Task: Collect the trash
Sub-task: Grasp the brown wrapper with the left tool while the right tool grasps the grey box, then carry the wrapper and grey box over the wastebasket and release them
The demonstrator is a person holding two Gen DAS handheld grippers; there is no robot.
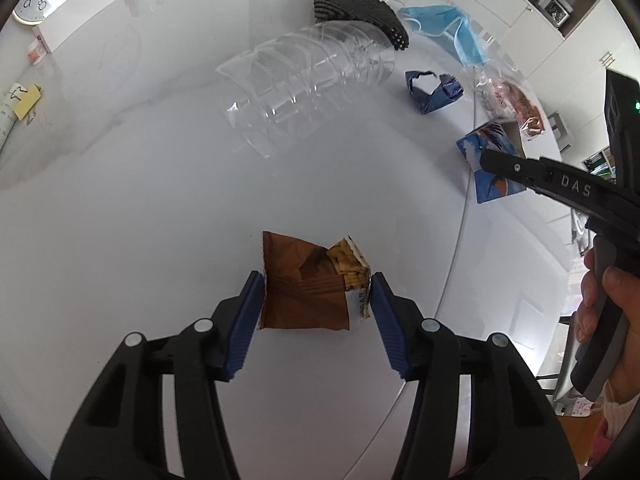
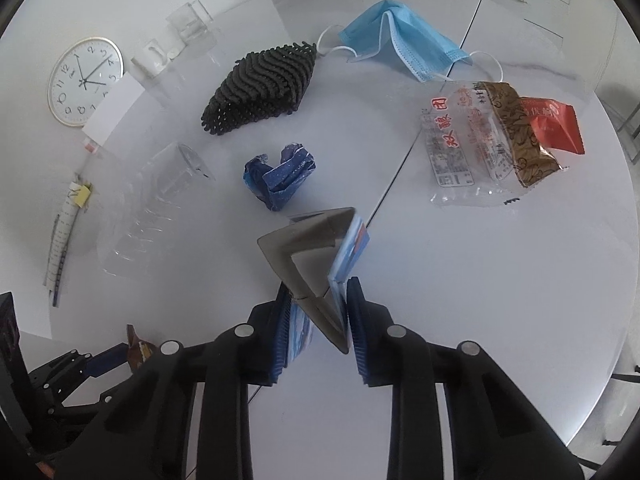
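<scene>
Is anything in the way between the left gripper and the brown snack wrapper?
No. The brown snack wrapper already sits right between the left gripper fingers, with only bare table around it.

On the table I count one brown wrapper (image 1: 308, 280) at lower centre, one clear bottle (image 1: 304, 80), one black net (image 2: 260, 88), one blue mask (image 2: 400, 36) at the top, one crumpled blue paper (image 2: 280, 176) and one small carton (image 2: 320, 264). At the right are two more wrappers: one clear (image 2: 464, 140), one red (image 2: 552, 124). One clock (image 2: 84, 80) lies upper left.
</scene>
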